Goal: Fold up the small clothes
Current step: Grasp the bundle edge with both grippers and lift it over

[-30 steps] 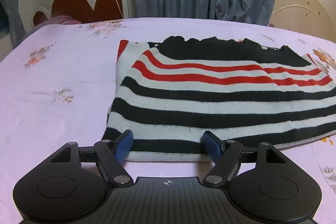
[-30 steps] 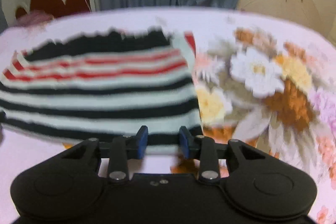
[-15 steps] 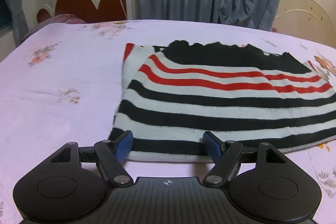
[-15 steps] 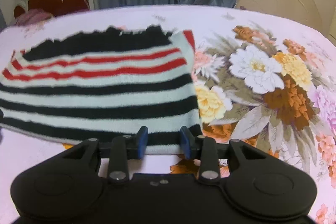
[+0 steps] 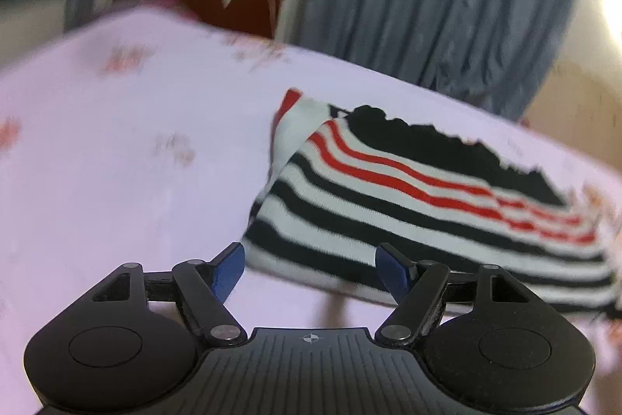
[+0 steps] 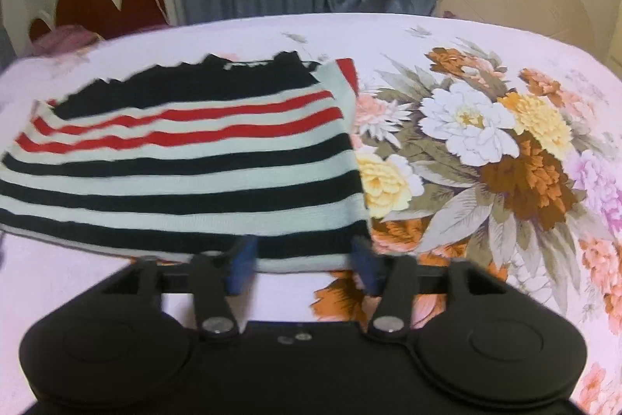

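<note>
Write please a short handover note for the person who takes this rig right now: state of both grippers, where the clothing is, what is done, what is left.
Left gripper: open, holds nothing, just short of the near hem of the striped sweater.
Right gripper: jaws opening, the near right corner of the sweater's hem lies between them, the pads not pressing on it.
The sweater lies on the floral bedsheet, its sides look already folded in, with red and white edges showing at the far corners.
Done: apparently the side folds, and the hem set down.
Left: probably fold it once more, near hem toward the far edge, then smooth it.
</note>
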